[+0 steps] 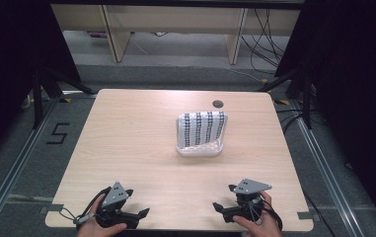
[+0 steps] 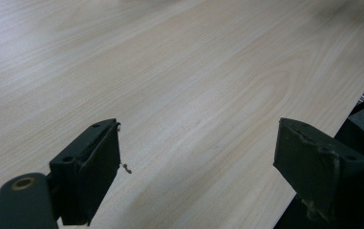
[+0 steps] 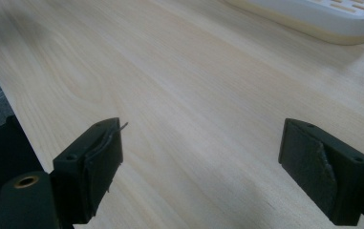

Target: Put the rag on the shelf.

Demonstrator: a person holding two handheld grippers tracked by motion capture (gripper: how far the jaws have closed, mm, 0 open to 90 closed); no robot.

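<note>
A white tray (image 1: 199,149) sits at the middle of the wooden table (image 1: 126,148), with a black-and-white striped cloth (image 1: 203,128) standing folded in it. The tray's pale rim (image 3: 313,19) also appears at the top of the right gripper view. My left gripper (image 1: 141,215) rests near the table's front edge on the left, open with nothing between its jaws (image 2: 196,162). My right gripper (image 1: 220,207) lies near the front edge on the right, also open and empty (image 3: 201,157). Both are well short of the tray.
A round cable hole (image 1: 218,103) is in the table behind the tray. Cables (image 1: 264,39) lie on the floor beyond, under a far desk (image 1: 175,19). Dark stands flank the table on both sides.
</note>
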